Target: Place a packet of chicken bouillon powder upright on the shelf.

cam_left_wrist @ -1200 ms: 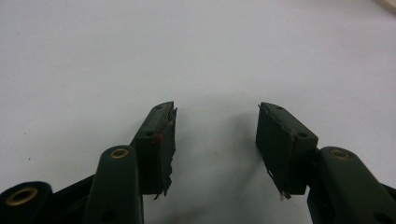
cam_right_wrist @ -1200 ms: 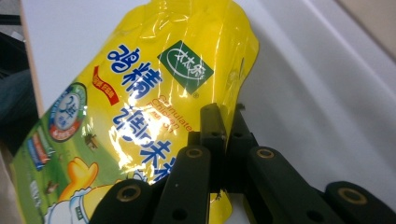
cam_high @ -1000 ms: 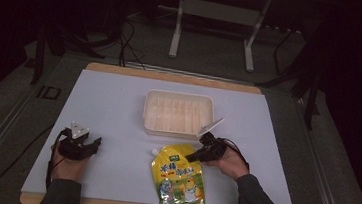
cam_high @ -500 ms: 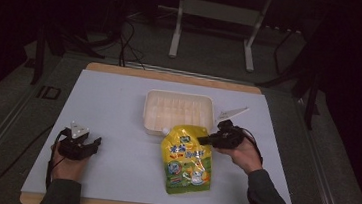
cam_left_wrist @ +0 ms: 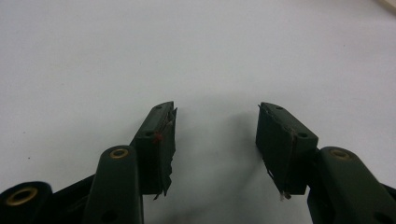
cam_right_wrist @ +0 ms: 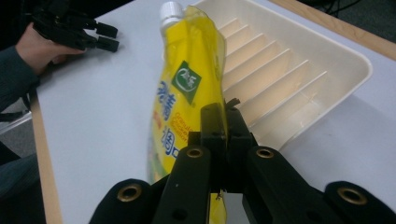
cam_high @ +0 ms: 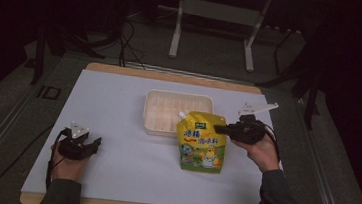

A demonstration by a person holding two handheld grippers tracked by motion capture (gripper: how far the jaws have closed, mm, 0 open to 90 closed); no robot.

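The right hand-held gripper [cam_high: 220, 129] has its jaws pinched tight on the upper right edge of a yellow spouted pouch [cam_high: 200, 142]; in the right gripper view the two black jaws meet on the pouch's thin side seam, with the pouch [cam_right_wrist: 187, 93] running away from them toward its white cap [cam_right_wrist: 171, 10]. So the pouch lies to the left of that gripper as the person sits, its long axis running roughly from the near edge of the worktop [cam_high: 119, 101] toward the far side, cap end farthest away and tipped up against the near rim of the white ribbed tray [cam_high: 179, 98]. I judge the pouch is partly lifted, its bottom low near the worktop, though I cannot tell whether it touches.

The tray sits just beyond and slightly left of the pouch, open and empty, ribs across its floor. If the pouch is bound for it, the near rim is the only thing to clear.

The left hand-held gripper [cam_high: 80, 145] rests well apart, at the near left of the worktop, jaws spread wide over bare white surface, holding nothing. The right hand is clearly the nearer one.
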